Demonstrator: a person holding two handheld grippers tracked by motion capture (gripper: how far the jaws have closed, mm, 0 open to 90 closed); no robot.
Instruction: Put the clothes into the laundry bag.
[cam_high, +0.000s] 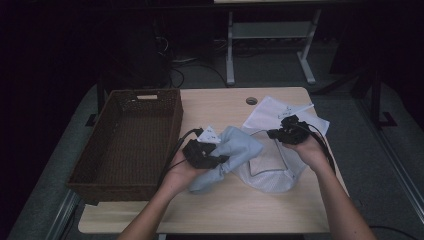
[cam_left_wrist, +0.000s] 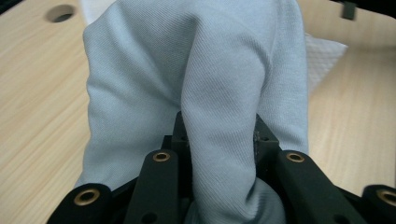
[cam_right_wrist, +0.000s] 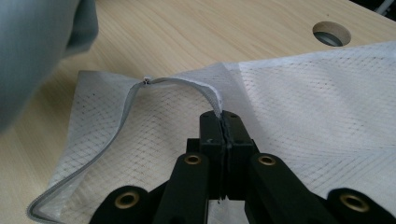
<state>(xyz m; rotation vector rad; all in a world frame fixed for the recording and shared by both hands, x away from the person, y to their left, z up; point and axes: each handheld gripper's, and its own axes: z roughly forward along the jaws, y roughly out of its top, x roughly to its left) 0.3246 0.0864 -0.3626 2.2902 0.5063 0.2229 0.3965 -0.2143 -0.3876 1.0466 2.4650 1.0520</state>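
Observation:
A pale blue cloth (cam_high: 231, 150) hangs bunched in my left gripper (cam_high: 220, 160), whose jaws are shut on a thick fold of it (cam_left_wrist: 219, 140) just above the table. A white mesh laundry bag (cam_high: 270, 167) lies on the table with its zippered mouth gaping toward the cloth. My right gripper (cam_high: 272, 133) is shut on the bag's zipper edge (cam_right_wrist: 212, 95) and lifts that rim. In the right gripper view the blue cloth (cam_right_wrist: 32, 51) looms at the upper left, close to the bag's opening.
A dark wicker basket (cam_high: 125, 145) stands on the left part of the wooden table (cam_high: 250, 210). A second white mesh bag (cam_high: 265, 112) lies flat at the back, near a round cable hole (cam_high: 251, 101). Table legs and cables stand beyond the far edge.

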